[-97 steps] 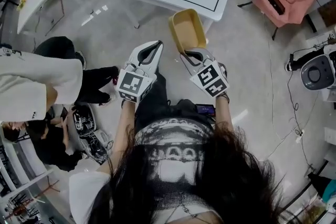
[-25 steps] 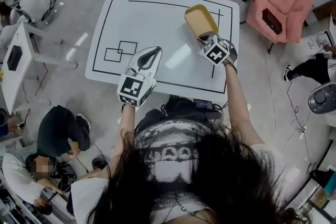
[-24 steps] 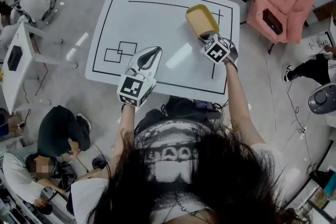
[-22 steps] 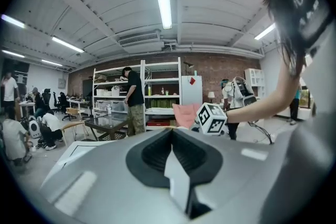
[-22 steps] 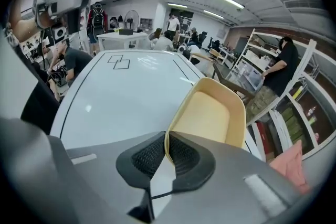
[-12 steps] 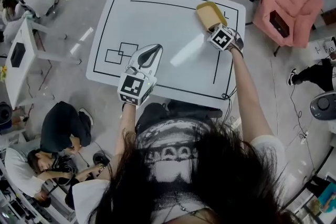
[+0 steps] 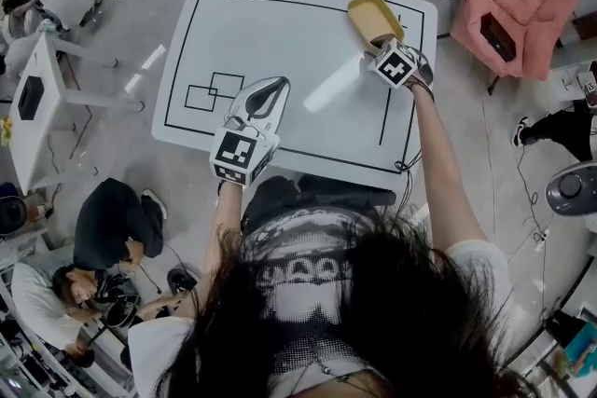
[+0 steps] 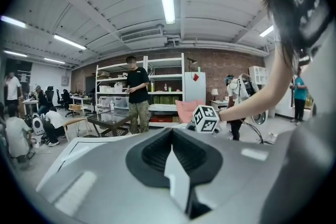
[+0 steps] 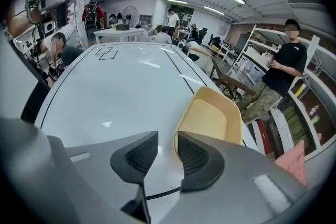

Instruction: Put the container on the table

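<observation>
The yellow container [image 7: 375, 18] stands upright on the white table [image 7: 270, 33] near its far right corner, and it is empty [image 9: 210, 120]. My right gripper [image 7: 382, 46] hangs at the container's near rim. Its jaws have just been opening: in the right gripper view the right gripper [image 9: 167, 147] shows a gap, with the rim's edge in it beside the right pad, and neither pad presses. My left gripper [image 7: 269, 89] hovers over the table's near middle. The left gripper [image 8: 172, 147] is shut on nothing.
Black lines and two overlapping rectangles [image 7: 213, 91] are drawn on the table. A pink chair [image 7: 518, 0] stands to the right and another white table [image 7: 37, 98] to the left. People sit on the floor at left [image 7: 112, 224]. A person in black [image 9: 283, 68] stands by shelves.
The right gripper carried the container away across the table toward the far right corner and down. Over the last half second both grippers have kept nearly still.
</observation>
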Tool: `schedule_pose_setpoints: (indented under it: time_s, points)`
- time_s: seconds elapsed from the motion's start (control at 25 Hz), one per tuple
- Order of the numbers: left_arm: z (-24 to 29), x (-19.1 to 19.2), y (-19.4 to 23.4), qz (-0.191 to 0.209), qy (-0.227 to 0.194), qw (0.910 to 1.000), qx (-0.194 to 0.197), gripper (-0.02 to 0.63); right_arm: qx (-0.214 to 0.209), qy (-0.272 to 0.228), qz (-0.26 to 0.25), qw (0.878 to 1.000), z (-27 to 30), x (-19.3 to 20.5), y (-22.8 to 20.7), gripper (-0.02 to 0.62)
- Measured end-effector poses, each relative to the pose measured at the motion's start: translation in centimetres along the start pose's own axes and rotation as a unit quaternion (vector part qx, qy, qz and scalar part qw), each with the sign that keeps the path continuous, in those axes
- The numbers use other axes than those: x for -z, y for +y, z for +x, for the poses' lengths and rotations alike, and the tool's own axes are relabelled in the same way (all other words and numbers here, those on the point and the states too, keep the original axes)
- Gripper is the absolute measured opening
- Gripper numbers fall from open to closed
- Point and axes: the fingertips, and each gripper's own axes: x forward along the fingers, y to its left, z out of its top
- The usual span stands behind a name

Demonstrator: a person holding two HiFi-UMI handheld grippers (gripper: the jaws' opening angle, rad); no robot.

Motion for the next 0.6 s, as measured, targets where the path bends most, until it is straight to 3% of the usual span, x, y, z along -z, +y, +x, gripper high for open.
schedule_pose_setpoints:
  time_s: [0.32, 0.6]
  points:
    - [-0.3, 0.3, -0.8, -0.004, -0.008, 0.9998, 0.018, 0.000, 0.043, -0.069, 0.032, 0.996, -4.4, -2.2, 1.4, 0.115]
    - [-1.7, -0.3, -1.8, -0.002, -0.020, 0.9983, 0.055, 0.000, 0.098, -0.153, 0.121, 0.976, -10.7, -5.5, 4.7, 0.095]
